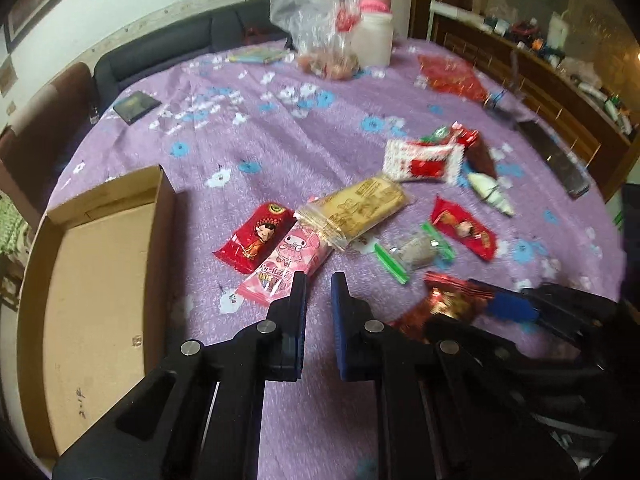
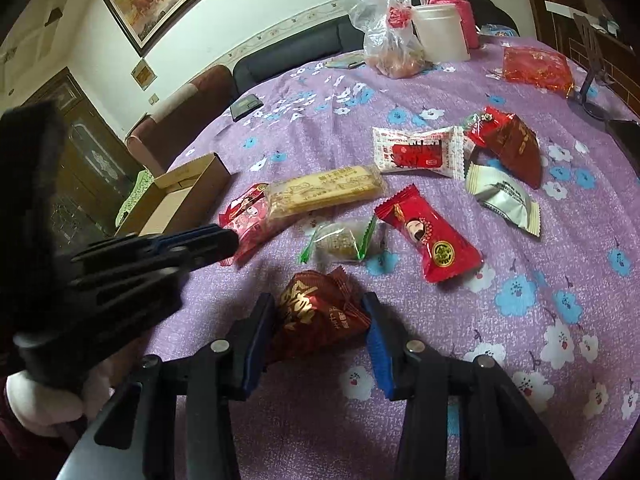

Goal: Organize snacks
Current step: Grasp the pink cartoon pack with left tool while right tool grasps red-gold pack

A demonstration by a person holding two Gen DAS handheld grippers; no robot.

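Several wrapped snacks lie on a purple flowered tablecloth [image 1: 280, 120]. My left gripper [image 1: 319, 280] is shut with only cloth showing in its narrow gap; its left fingertip overlaps a corner of the pink cartoon packet [image 1: 288, 264]. In the right wrist view the left gripper [image 2: 224, 240] points at that pink packet [image 2: 248, 228]. My right gripper [image 2: 318, 300] is shut on a dark red gold-lettered packet [image 2: 320, 320], pads pressing both sides; this packet [image 1: 444, 300] also shows in the left wrist view. An open cardboard box [image 1: 100, 280] sits at the left.
Beyond lie a biscuit pack [image 2: 324, 192], a green-edged clear packet [image 2: 340, 240], a red packet [image 2: 428, 236], a white-and-red packet [image 2: 420, 152] and a white packet [image 2: 504, 200]. At the back stand a plastic bag [image 2: 392, 32], a white jar [image 2: 440, 32] and a phone stand [image 2: 592, 72].
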